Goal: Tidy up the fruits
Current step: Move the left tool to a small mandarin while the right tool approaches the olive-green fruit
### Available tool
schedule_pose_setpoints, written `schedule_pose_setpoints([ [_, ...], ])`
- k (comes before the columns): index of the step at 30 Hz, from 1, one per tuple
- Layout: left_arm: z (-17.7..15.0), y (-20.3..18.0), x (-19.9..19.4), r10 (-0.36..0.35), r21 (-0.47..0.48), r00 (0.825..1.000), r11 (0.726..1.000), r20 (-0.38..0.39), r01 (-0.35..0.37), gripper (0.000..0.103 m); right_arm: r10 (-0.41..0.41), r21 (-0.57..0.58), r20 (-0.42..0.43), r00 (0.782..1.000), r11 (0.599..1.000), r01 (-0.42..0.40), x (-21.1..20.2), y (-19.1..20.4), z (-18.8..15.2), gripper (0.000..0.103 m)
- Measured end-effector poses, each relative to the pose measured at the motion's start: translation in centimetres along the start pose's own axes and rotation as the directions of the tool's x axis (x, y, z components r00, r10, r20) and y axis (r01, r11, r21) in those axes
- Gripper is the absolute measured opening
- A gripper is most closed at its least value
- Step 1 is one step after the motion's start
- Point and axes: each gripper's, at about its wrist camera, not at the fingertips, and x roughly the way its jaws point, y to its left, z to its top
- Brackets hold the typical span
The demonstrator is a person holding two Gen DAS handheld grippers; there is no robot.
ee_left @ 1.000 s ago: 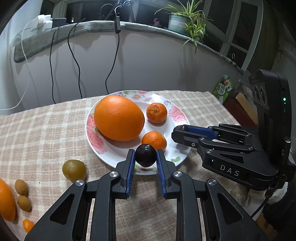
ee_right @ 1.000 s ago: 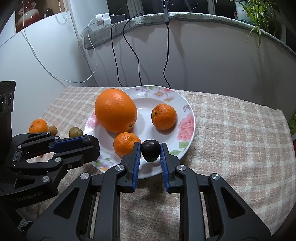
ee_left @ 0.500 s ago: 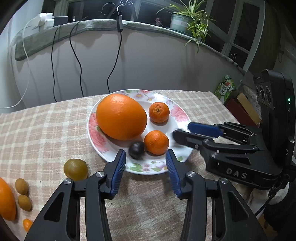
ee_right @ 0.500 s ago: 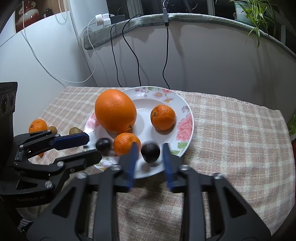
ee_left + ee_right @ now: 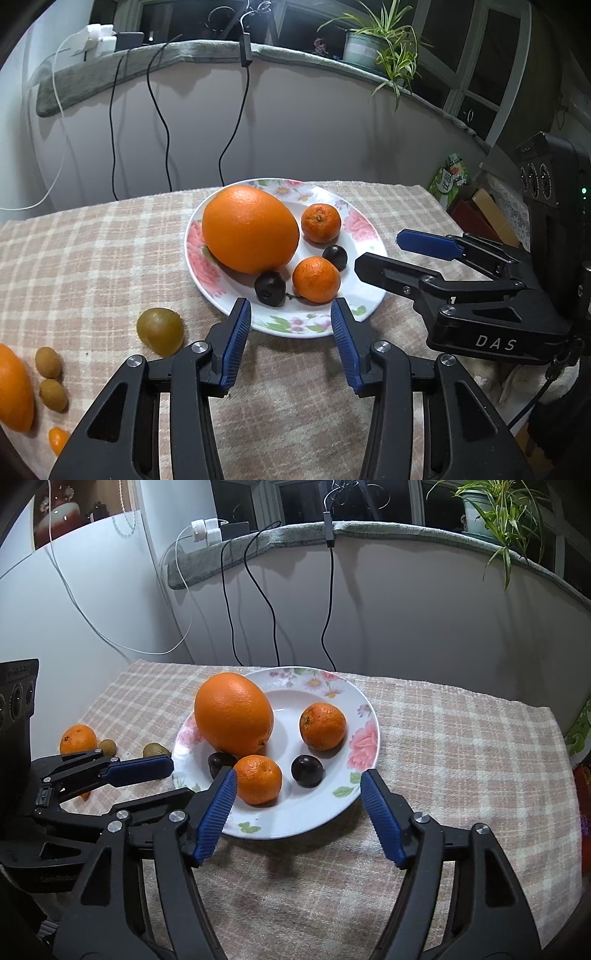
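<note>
The left gripper [image 5: 291, 322] is standing with its blue pads apart and nothing between them, hovering just over the near rim of the floral plate [image 5: 295, 326]. The right gripper [image 5: 297, 805] is opening wider at this moment, its pads spread well apart on either side of the plate's near edge, and it is gripping nothing either. From the left wrist view the right gripper is showing side-on at the plate's right rim.

The plate is sitting on the checked cloth of the table [image 5: 92, 258] and is carrying five fruits. The large orange [image 5: 250, 229] is lying at the left of the plate. One mandarin [image 5: 320, 223] is sitting toward the far right, and a second mandarin [image 5: 316, 279] is resting nearer the grippers. One dark plum [image 5: 270, 288] is lying beside the large orange and just left of the near mandarin; the other dark plum [image 5: 335, 257] is lying between the two mandarins, toward the right.

Off the plate, on the cloth to the left, a green fruit [image 5: 160, 329] is lying near the plate, with two small brown fruits [image 5: 48, 362], part of another orange [image 5: 14, 387] and a tiny orange fruit [image 5: 58, 439] further left.
</note>
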Motion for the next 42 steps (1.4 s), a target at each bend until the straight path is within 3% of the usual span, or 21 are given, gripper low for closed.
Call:
schedule_pose_setpoints([
  [14,-1.6,1.5,-3.3,0.031,-0.029,0.999,0.999,0.042,-0.03,0.044,0.056,0.048,0.065,0.996,0.997,-0.06,-1.1,0.7,0.5,0.072],
  [19,-2.5,2.6,-4.8,0.079,-0.045,0.996,0.996,0.052,-0.076,0.045,0.084,0.027,0.094,0.992,0.996,-0.087,-1.6,1.8,0.7,0.072],
  [22,-3.2,3.6,-6.0,0.103,-0.068,0.993,0.993,0.063,-0.099,0.061,0.1,0.02,0.102,0.99,0.994,-0.103,-1.7,2.5,1.0,0.086],
  [24,-3.6,4.2,-6.6,0.116,-0.078,0.991,0.991,0.065,-0.111,0.062,0.105,0.022,0.101,0.989,0.994,-0.108,-1.7,2.8,1.3,0.093],
  [27,-4.4,5.3,-7.5,0.145,-0.103,0.988,0.985,0.058,-0.139,0.063,0.124,0.014,0.092,0.988,0.992,-0.126,-1.6,3.3,1.6,0.093],
  [42,-9.0,10.3,-10.7,0.218,-0.25,0.976,0.946,0.02,-0.206,0.064,0.237,-0.226,0.018,0.971,0.947,-0.227,-0.5,10.8,0.8,0.091],
])
